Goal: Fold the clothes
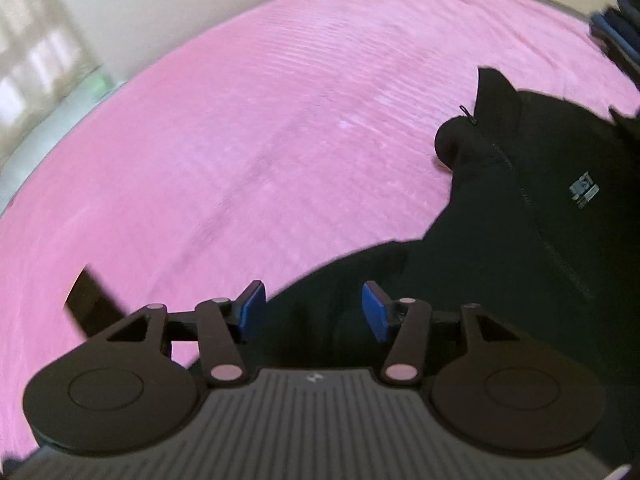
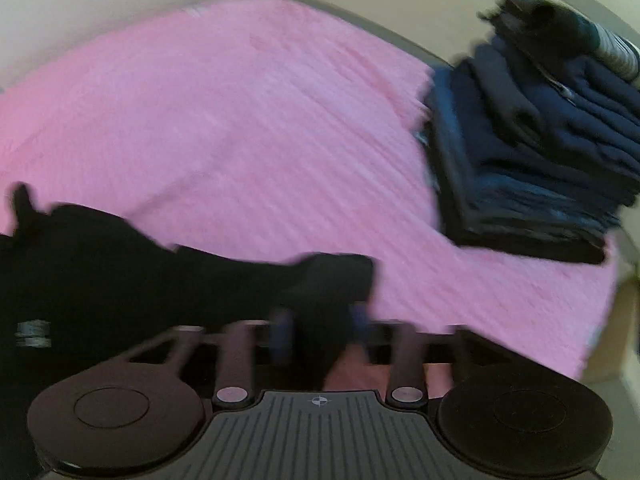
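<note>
A black zip-up jacket (image 1: 520, 220) with a small grey chest logo lies spread on the pink bedcover (image 1: 240, 140). My left gripper (image 1: 314, 310) is open, its blue pads wide apart just above the jacket's near edge. In the right wrist view the jacket (image 2: 120, 276) lies at the left, with one end reaching between my right gripper's (image 2: 320, 330) blue pads. That view is blurred by motion, so I cannot tell whether the pads press the cloth.
A stack of folded dark blue clothes (image 2: 540, 152) sits at the bed's right side, by the wall. The pink bedcover (image 2: 240, 120) stretches to the cream walls. A bright window (image 1: 32, 40) is at the far left.
</note>
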{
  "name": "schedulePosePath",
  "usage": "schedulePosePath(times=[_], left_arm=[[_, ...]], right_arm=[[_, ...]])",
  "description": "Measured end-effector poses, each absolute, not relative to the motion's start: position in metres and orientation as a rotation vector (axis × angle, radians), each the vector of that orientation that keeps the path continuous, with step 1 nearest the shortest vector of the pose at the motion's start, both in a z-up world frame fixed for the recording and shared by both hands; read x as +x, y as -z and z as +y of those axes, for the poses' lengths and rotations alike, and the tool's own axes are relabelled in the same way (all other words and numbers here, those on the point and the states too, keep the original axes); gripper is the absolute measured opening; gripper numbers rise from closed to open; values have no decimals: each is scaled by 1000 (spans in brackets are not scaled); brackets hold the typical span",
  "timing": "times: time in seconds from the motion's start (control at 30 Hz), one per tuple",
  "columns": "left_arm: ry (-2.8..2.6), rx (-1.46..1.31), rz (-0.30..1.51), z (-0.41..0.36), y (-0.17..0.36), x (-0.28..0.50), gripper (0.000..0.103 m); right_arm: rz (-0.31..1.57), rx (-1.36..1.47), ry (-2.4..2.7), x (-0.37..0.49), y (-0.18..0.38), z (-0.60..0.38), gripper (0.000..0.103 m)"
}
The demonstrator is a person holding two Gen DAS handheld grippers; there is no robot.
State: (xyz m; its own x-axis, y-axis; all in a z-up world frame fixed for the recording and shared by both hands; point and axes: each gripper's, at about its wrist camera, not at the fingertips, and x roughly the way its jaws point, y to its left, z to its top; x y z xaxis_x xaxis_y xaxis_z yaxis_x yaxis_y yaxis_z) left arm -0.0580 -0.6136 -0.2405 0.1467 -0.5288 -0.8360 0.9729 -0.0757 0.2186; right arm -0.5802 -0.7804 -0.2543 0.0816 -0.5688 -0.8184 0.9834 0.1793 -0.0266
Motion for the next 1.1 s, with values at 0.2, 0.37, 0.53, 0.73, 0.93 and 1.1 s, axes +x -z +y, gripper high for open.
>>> schedulePosePath(times=[0.2, 0.37, 0.53, 0.73, 0.93, 1.1], left_arm=[[1534, 1184, 598, -659, 283, -65, 49], [1592, 1328, 682, -671, 318, -62, 32], [1518, 1183, 683, -652, 296, -51, 3], [1334, 844, 716, -599, 225, 1, 4], [1211, 721, 731, -565, 207, 21, 4], [1117, 697, 799, -556, 228, 39, 4]], right_arm=[[729, 548, 816, -480, 269, -799, 60], [799, 427, 481, -391, 307, -860, 74], [890, 366, 307, -336, 341, -893, 74], [935, 423, 240, -319, 343, -885, 10], [780, 337, 274, -275, 274, -890, 0], [662, 386, 424, -234, 259, -930, 0]])
